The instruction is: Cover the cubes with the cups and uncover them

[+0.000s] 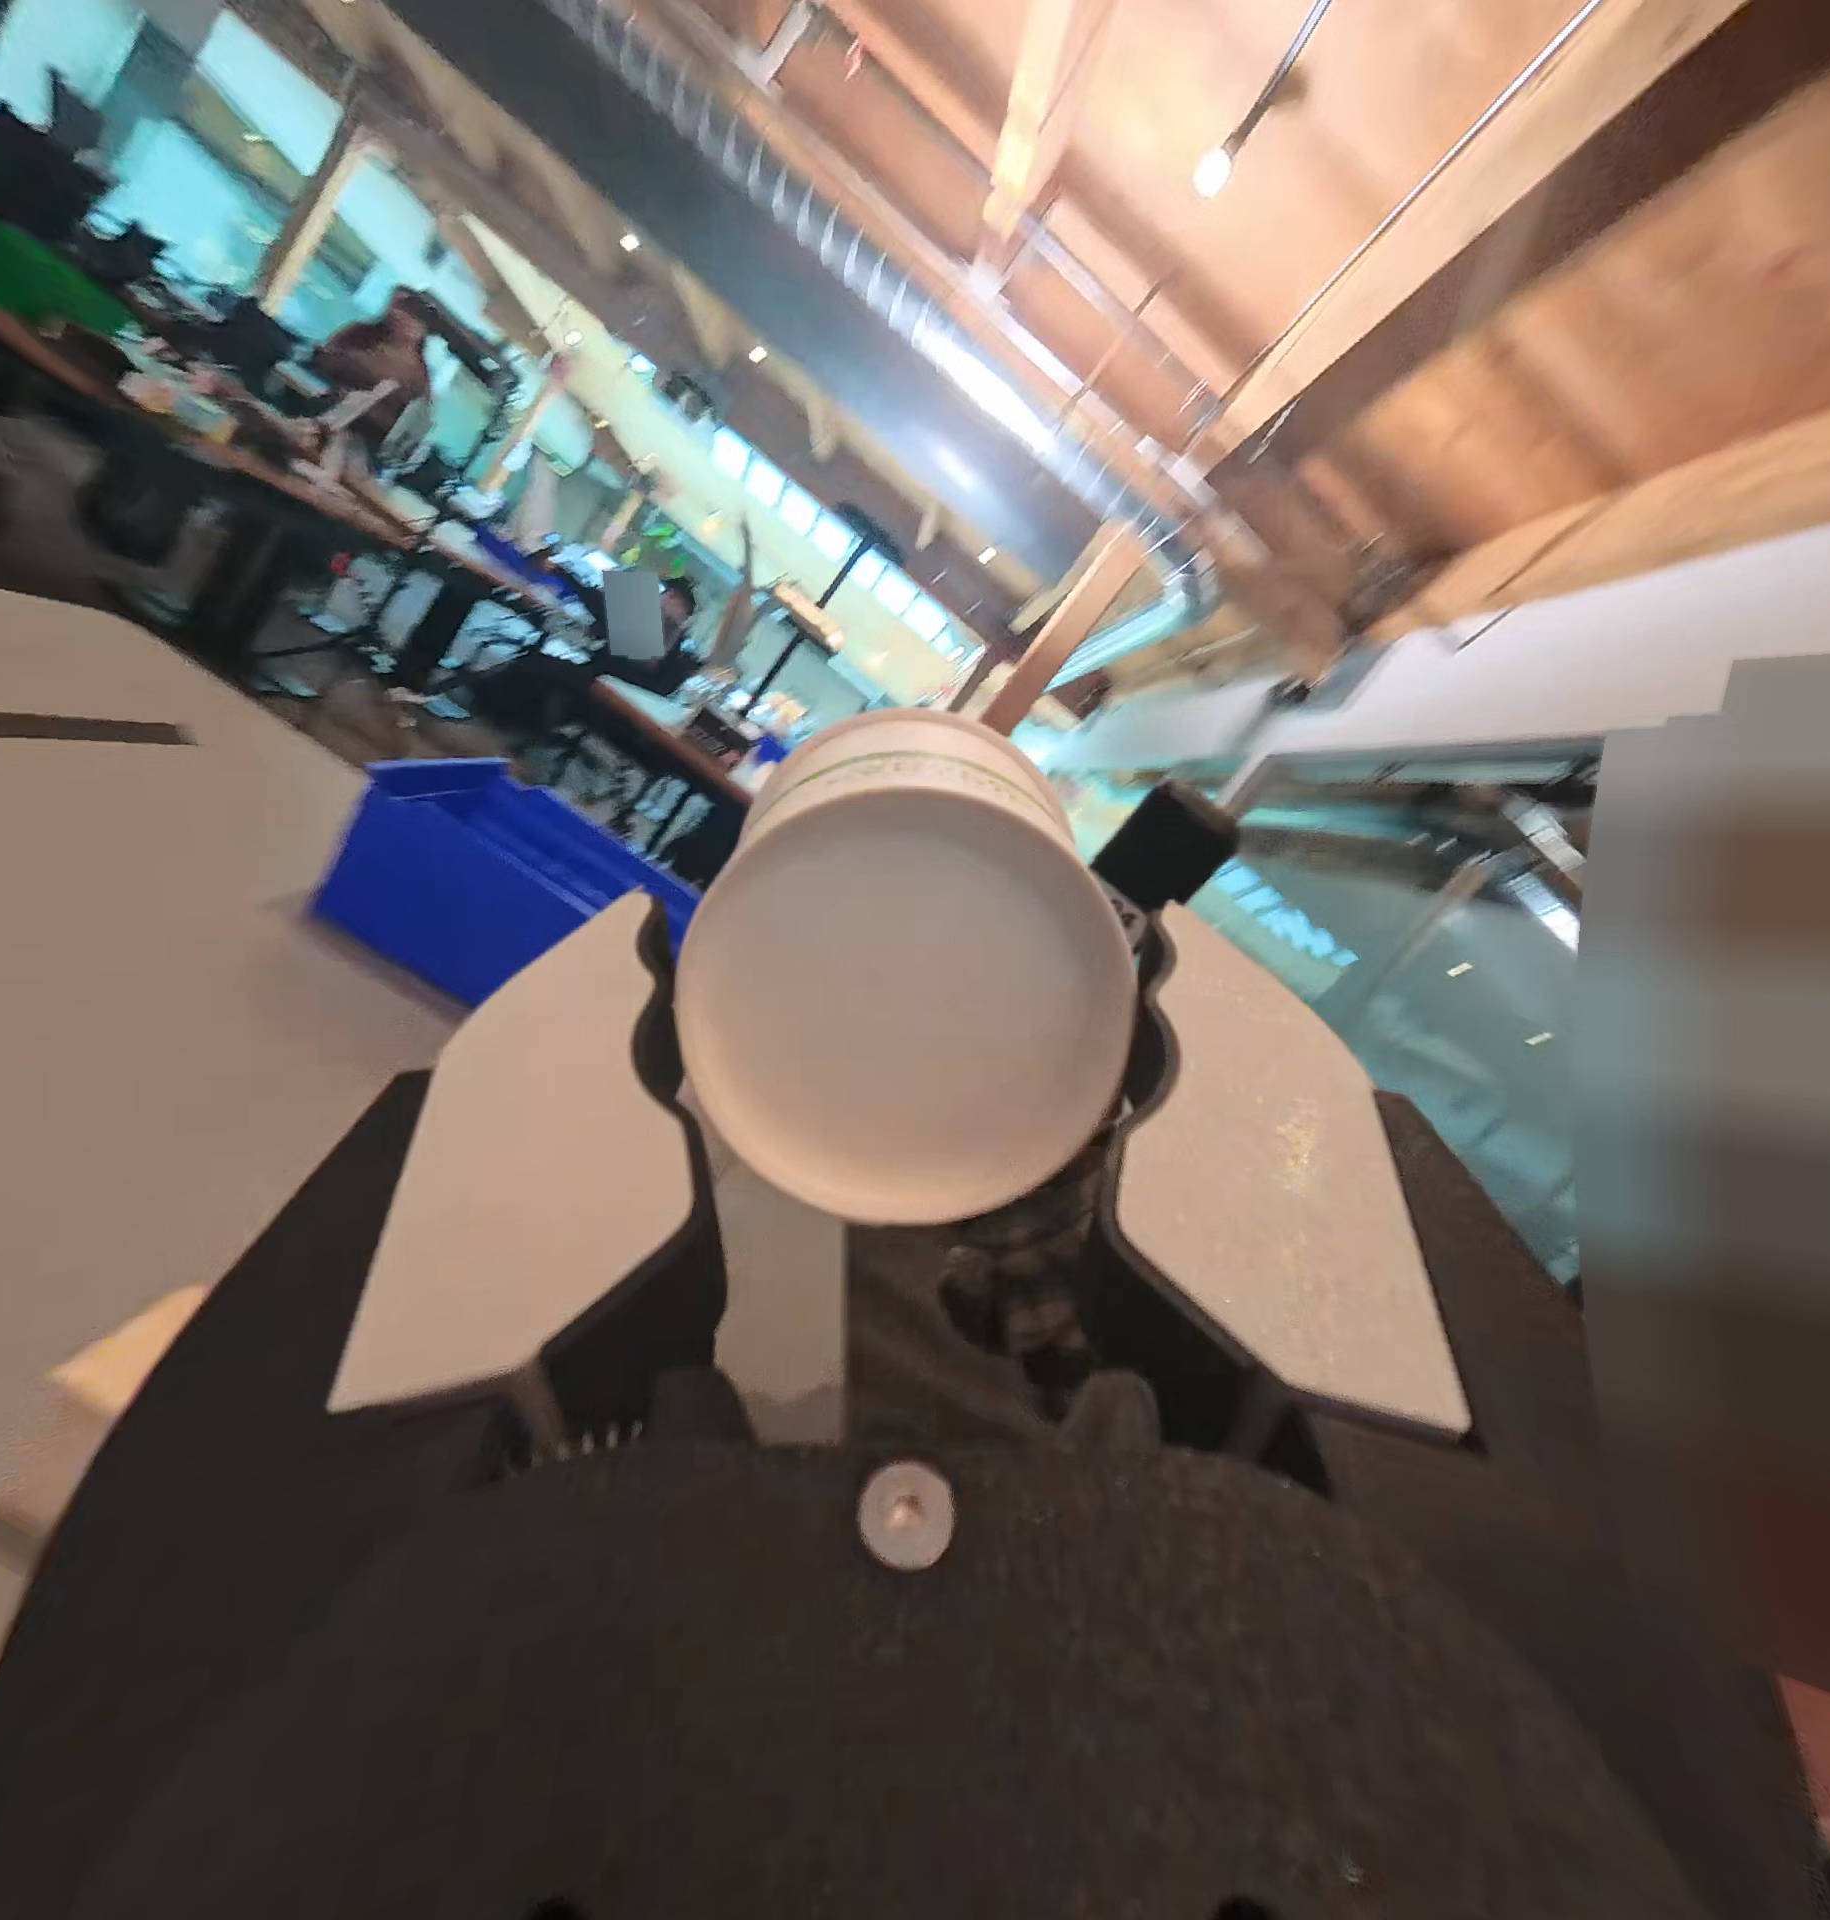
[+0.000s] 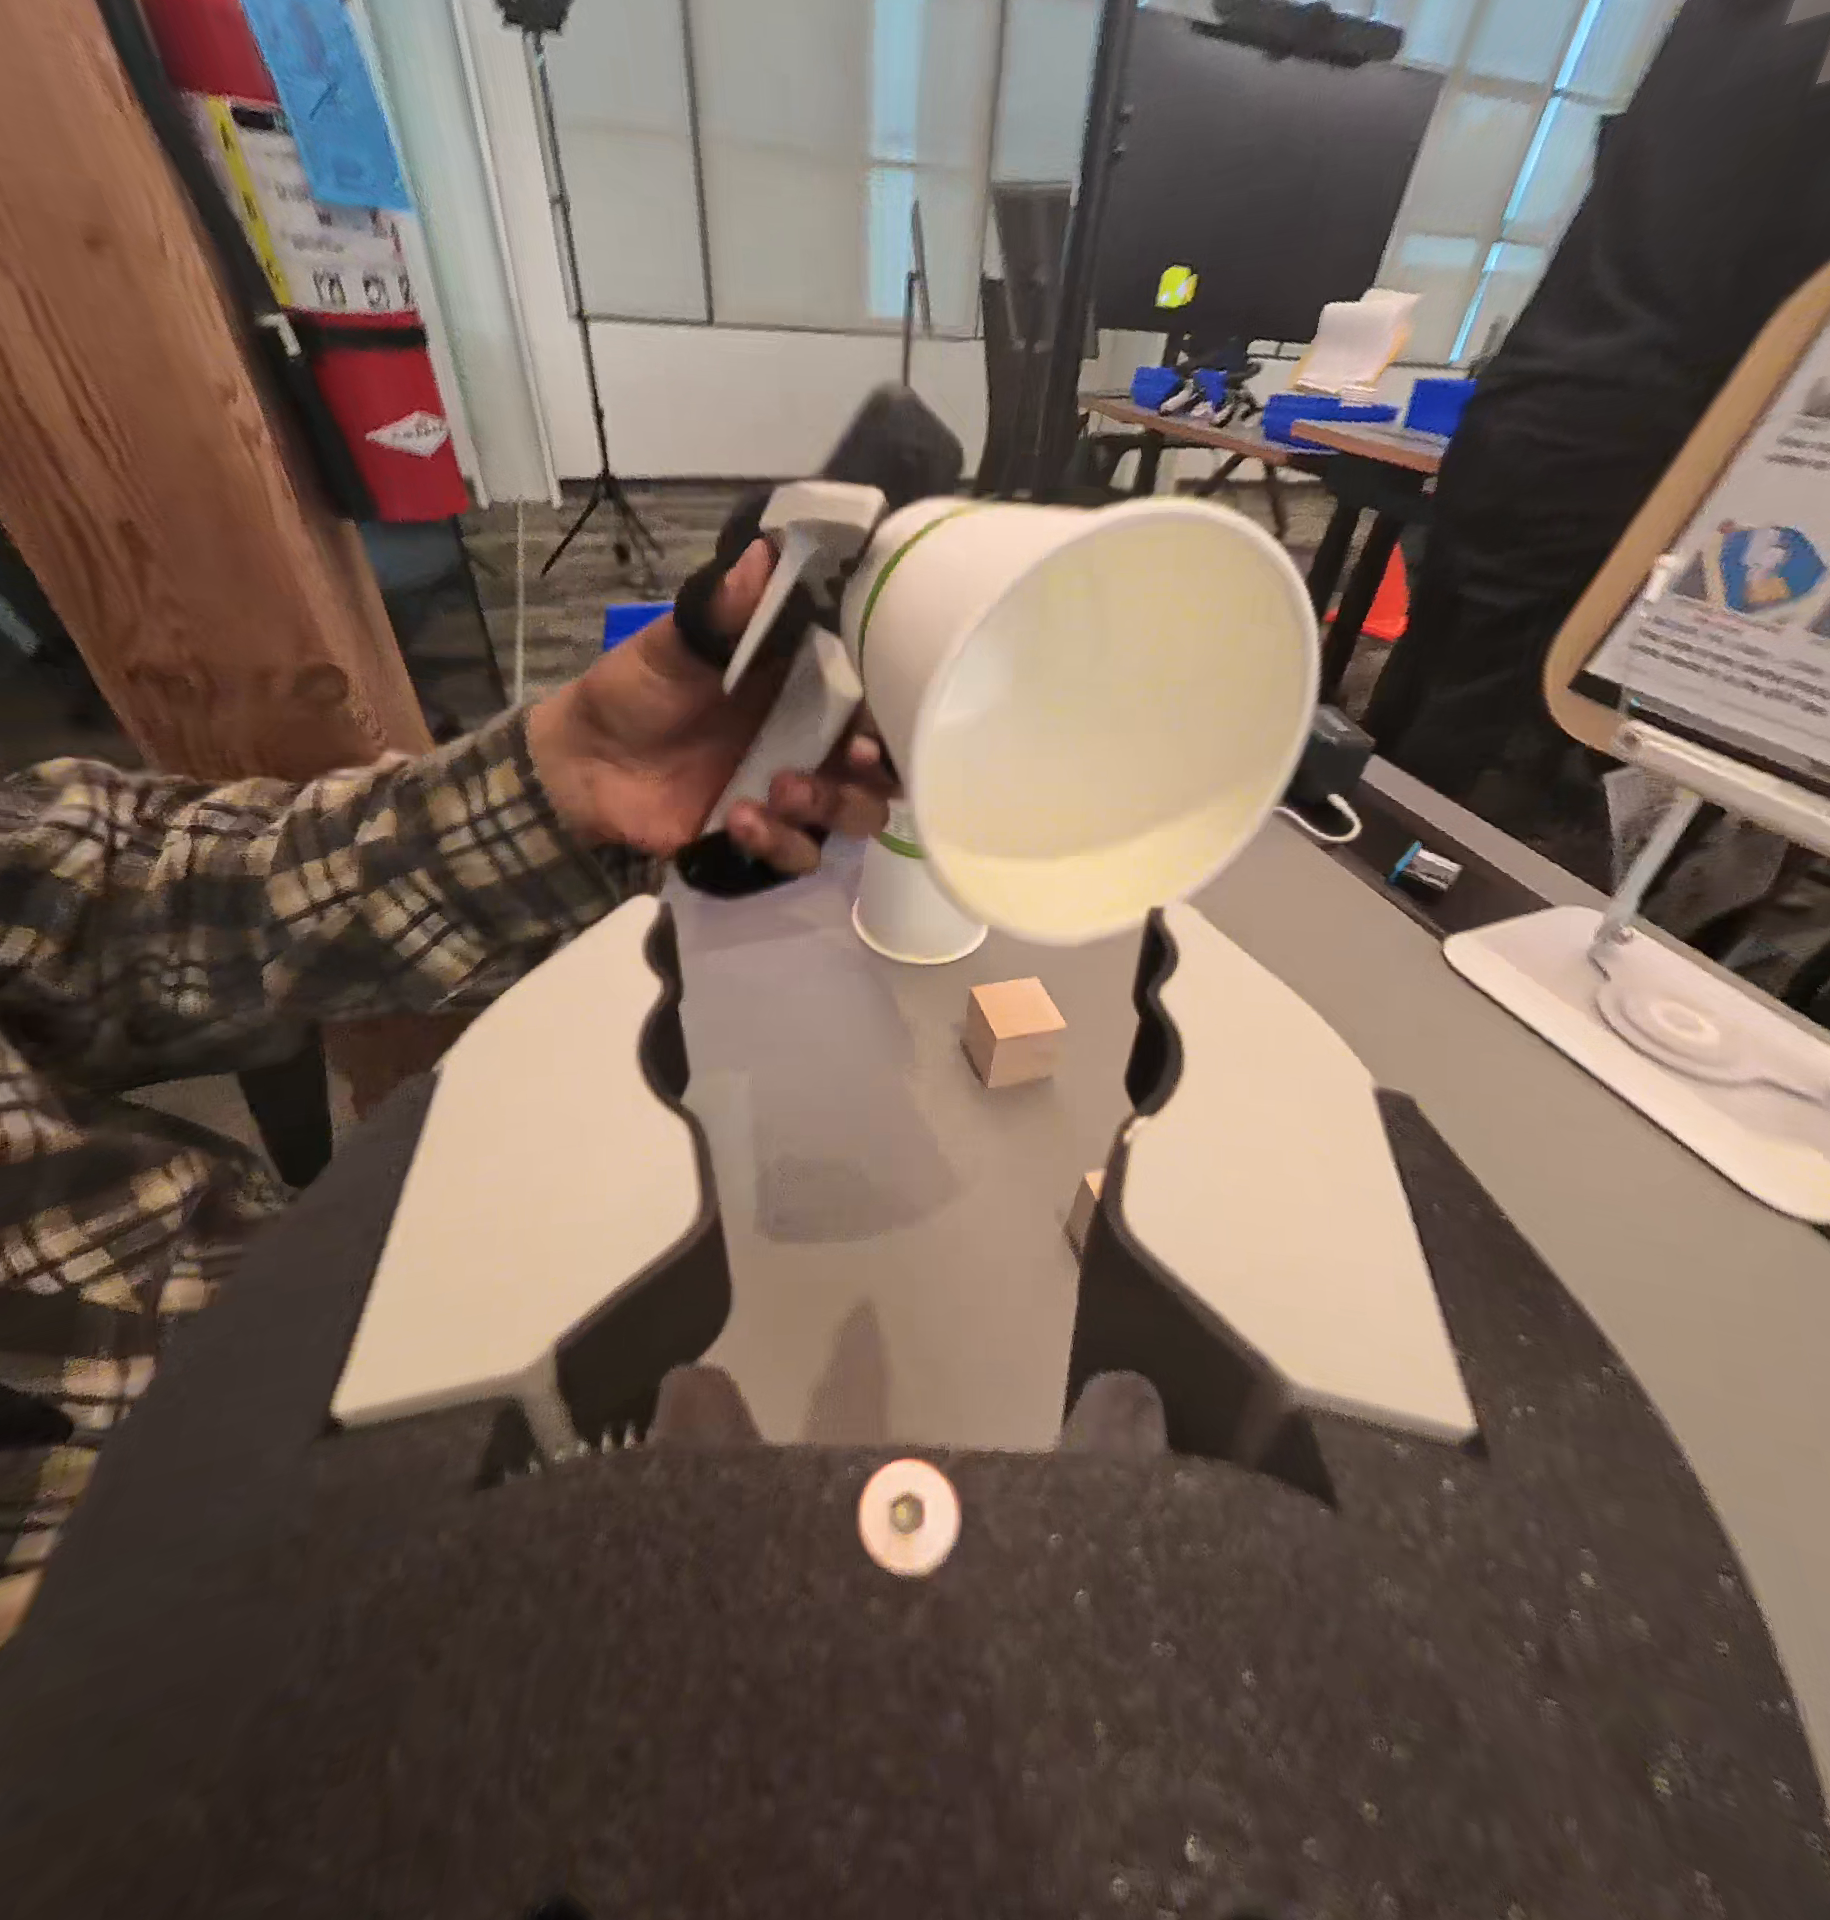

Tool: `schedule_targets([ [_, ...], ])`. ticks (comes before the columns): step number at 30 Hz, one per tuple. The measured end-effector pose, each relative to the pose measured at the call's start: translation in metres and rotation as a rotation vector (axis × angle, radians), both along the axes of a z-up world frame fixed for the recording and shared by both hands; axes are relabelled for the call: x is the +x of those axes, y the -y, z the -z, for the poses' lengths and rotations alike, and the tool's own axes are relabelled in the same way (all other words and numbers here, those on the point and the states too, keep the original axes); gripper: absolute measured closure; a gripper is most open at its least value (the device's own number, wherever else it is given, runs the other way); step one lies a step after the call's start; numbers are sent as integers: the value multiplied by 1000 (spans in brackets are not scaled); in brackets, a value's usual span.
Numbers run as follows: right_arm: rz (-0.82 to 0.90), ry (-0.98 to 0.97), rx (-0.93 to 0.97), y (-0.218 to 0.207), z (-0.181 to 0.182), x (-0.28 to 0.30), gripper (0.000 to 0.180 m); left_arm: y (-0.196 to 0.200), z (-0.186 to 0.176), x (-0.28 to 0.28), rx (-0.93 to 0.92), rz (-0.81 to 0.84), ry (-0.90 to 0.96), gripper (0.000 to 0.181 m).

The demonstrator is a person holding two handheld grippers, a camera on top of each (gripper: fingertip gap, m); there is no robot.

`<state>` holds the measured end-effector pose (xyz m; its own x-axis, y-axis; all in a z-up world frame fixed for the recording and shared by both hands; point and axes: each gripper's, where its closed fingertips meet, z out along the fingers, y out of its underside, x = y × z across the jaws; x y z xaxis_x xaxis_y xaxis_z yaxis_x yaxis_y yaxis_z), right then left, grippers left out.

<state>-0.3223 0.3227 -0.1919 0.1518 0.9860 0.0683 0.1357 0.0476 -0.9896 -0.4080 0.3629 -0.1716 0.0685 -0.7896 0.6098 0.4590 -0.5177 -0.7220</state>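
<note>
Left gripper (image 1: pixel 906 1023) clamps white paper cup (image 2: pixel 1082 717) aloft, axis near horizontal, mouth tilted toward the wooden cube (image 2: pixel 1013 1032) on grey table (image 2: pixel 1576 1382) below-right of it; right gripper (image 2: pixel 906 1023) open, empty, nearer the cube.

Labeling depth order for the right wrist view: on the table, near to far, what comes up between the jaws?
Partly hidden wooden cube → full wooden cube → upside-down paper cup standing on the grey table.
</note>
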Motion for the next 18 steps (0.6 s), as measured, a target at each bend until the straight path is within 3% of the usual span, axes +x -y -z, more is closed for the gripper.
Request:
schedule_targets([
  [6, -83, 182, 78, 5, 6, -25, 118, 15, 11, 34, -50, 95, 156, 97],
  [7, -118, 200, 80, 9, 6, -25, 131, 15, 10, 34, -50, 86, 171, 97],
  [9, -168, 213, 79, 16, 0, -20, 177, 17, 14, 37, -23, 87, 140, 97],
  [18, -156, 503, 102, 0, -23, 20, 180, 29, 21, 25, 40, 8, 35, 105],
])
